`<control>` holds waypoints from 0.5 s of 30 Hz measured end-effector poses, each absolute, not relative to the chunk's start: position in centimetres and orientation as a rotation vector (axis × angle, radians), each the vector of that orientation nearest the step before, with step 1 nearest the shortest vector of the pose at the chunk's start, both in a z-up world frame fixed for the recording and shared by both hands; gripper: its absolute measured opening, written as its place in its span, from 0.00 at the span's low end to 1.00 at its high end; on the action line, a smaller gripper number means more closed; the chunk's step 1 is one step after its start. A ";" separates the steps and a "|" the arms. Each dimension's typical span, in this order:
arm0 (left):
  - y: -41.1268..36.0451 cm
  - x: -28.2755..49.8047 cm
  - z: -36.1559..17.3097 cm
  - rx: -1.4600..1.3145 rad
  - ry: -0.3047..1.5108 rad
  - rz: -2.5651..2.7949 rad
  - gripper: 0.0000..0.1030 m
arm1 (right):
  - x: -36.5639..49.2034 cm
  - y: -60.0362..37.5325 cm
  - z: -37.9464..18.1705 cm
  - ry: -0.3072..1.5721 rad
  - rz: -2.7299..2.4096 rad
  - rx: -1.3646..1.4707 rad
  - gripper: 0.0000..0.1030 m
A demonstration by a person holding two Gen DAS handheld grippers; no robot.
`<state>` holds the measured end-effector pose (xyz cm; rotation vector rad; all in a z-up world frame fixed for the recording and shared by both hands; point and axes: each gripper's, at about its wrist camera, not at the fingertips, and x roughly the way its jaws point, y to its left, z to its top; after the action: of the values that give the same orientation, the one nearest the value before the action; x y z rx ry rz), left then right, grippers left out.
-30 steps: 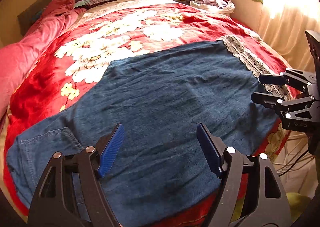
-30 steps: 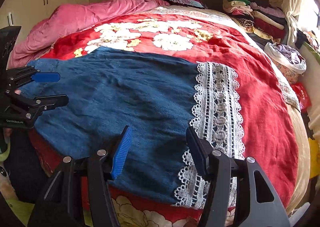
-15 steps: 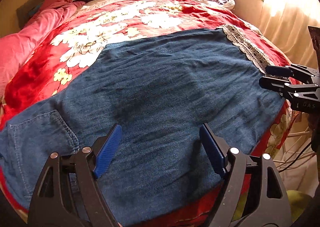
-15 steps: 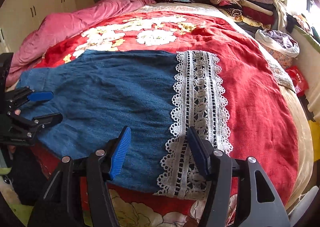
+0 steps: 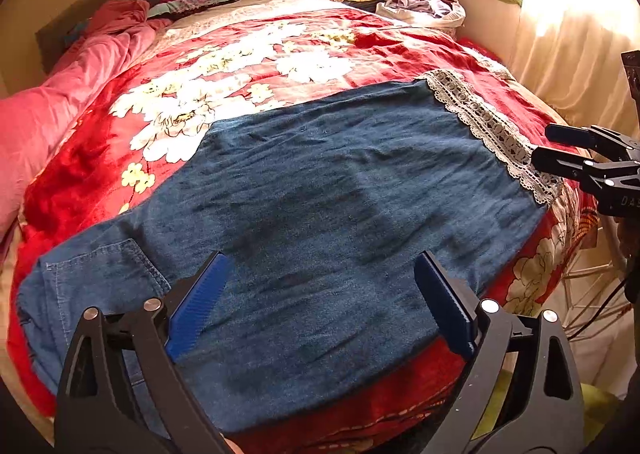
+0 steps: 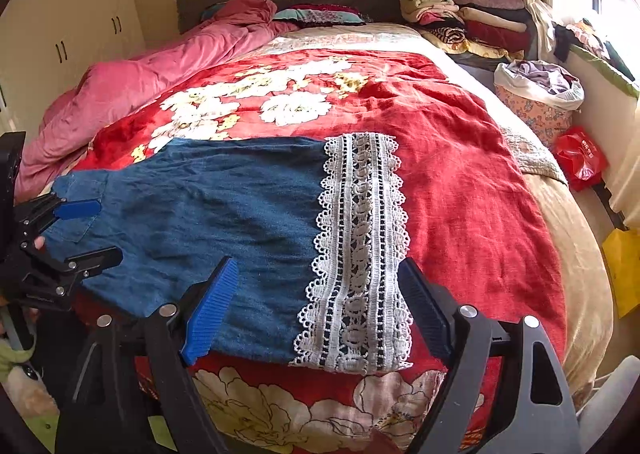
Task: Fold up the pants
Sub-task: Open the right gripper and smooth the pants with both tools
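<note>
Blue denim pants with a white lace hem lie flat across the near part of a red flowered bed. In the right wrist view the pants run left to right, lace hem at the right end. My left gripper is open and empty above the near edge, by the back pocket. My right gripper is open and empty just above the lace hem's near edge. Each gripper shows in the other's view: right, left.
The red flowered blanket covers the bed. A pink duvet is bunched along the left. Stacks of folded clothes sit at the head on the right. A bag of clothes and a red bag stand beside the bed.
Both grippers have drawn back and risen a little from the bed, so more of the room shows. Both stay open. The pants lie as before.
</note>
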<state>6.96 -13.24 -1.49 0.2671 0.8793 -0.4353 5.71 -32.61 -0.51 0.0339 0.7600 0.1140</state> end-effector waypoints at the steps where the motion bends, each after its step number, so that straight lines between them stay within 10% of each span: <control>1: -13.4 6.9 -1.5 0.275 0.876 -0.435 0.90 | 5.7 -32.7 -0.4 0.759 0.112 0.035 0.79; 15: -15.2 7.9 -1.6 0.327 0.894 -0.452 0.91 | 4.8 -34.1 -0.4 0.753 0.073 0.063 0.79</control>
<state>7.86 -15.15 -1.61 0.3265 0.8942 -0.4520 4.85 -34.07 -0.39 0.0629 0.7534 0.0725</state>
